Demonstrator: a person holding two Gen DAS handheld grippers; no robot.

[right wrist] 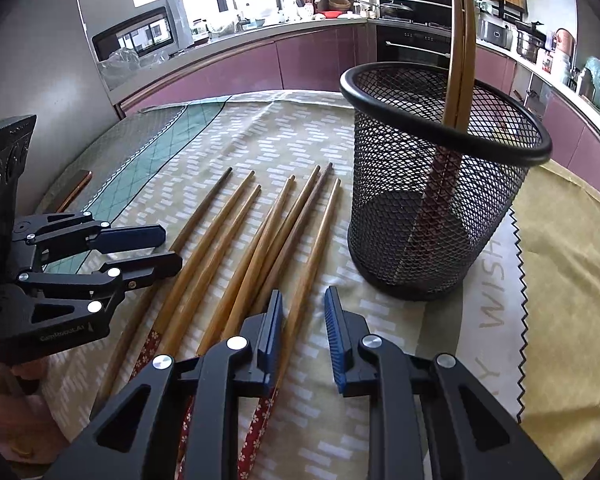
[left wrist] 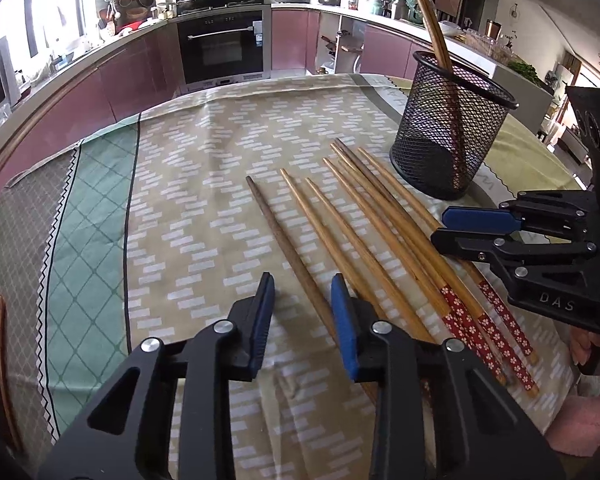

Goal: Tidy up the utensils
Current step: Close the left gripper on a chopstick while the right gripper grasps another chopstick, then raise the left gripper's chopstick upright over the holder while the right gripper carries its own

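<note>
Several wooden chopsticks [left wrist: 360, 220] [right wrist: 236, 240] lie side by side on the tablecloth, some with red flowered ends. A black mesh holder [left wrist: 452, 128] [right wrist: 440, 200] stands upright to their right with two chopsticks [left wrist: 428, 12] [right wrist: 460, 40] leaning in it. My left gripper [left wrist: 302, 284] [right wrist: 170, 247] is open over the left of the row. A dark chopstick [left wrist: 284, 232] runs through the gap and neither pad touches it. My right gripper [right wrist: 304, 296] [left wrist: 440, 226] is open near the holder. The rightmost chopstick [right wrist: 320, 232] passes between its fingers, close to the left pad.
The patterned tablecloth [left wrist: 180, 200] covers the table, with a yellow cloth [right wrist: 560, 260] to the right of the holder. A flat copper-edged object [right wrist: 74, 192] lies at the far left. Kitchen counters and an oven [left wrist: 220, 48] curve behind the table. A hand [left wrist: 584, 344] holds the right gripper.
</note>
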